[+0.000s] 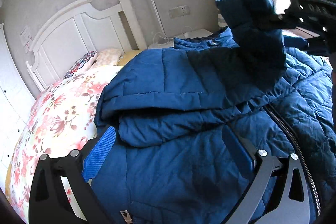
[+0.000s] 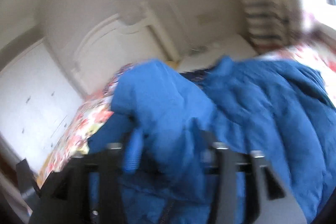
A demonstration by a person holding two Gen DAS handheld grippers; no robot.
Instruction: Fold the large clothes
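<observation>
Right then, a puffy blue quilted jacket (image 1: 178, 161) lay spread across the floral bedspread (image 1: 58, 119), its zipper (image 1: 294, 140) showing. The right hand-held gripper (image 1: 275, 18) had 1 sleeve (image 1: 252, 35) pinched and lifted above the jacket. The left hand-held gripper (image 1: 174, 152) hovered wide open over the jacket's front, holding nothing.

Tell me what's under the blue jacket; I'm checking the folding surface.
The jacket lies on a floral bedspread, seen beside it. Whatever sits directly beneath the jacket is covered.
</observation>
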